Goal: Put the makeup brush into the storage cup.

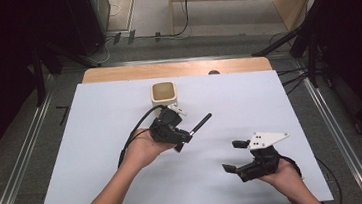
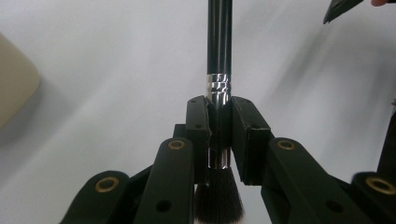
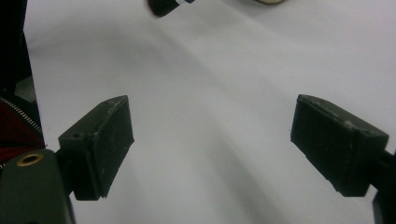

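On the left of the high view, the left hand-held gripper [image 1: 179,143] is clamped on a makeup brush [image 1: 199,126], and it holds the brush off the white table [image 1: 97,140], just in front of a small cream cup [image 1: 163,93] that stands upright near the far edge. The grip sits on the shiny metal collar rather than out on the slim stem, which looks like a sensible choice: the collar is the thickest part, so the brush is less likely to swivel between the pads. Seen from the left gripper view, the brush [image 2: 219,70] has a long, glossy black handle running away from the camera, a ringed silver collar pinched between the two black jaws, and a tuft of dark, soft bristles fanning out below them toward the camera. With the handle end leading and the open cup close by, the brush seems bound for the cup, handle down. Farther right, the right hand-held gripper [image 1: 234,155] rests low over the table with its jaws wide apart and nothing between them, probably kept clear until needed.
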The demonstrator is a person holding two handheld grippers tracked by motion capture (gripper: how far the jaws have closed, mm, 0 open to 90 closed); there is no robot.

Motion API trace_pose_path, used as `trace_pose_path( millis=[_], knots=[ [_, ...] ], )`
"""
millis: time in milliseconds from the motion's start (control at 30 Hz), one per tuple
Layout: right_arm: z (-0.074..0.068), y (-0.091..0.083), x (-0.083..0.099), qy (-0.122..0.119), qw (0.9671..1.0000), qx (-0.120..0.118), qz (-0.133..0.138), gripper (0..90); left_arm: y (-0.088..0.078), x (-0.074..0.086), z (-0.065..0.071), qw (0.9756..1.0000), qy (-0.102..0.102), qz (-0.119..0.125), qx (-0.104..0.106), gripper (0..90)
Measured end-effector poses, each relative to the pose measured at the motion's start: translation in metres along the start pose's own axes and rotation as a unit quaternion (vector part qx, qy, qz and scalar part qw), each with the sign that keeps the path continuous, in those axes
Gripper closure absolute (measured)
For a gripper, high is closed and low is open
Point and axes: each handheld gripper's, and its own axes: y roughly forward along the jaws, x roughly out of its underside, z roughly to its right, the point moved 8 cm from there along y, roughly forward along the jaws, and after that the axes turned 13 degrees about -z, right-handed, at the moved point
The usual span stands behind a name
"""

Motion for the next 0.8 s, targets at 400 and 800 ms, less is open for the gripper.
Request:
trace_pose_path(
  millis=[400, 800],
  knots=[
    [0.000, 0.002, -0.008, -0.007, 0.9998, -0.002, 0.017, 14.2, -0.006, 0.022, 0.001, 0.9997, 0.002, 0.026, 0.001, 78.9],
    [-0.002, 0.007, -0.018, -0.008, 0.9995, -0.013, 0.027, 14.2, -0.016, 0.042, -0.002, 0.9992, 0.003, 0.041, 0.003, 78.9]
  ],
)
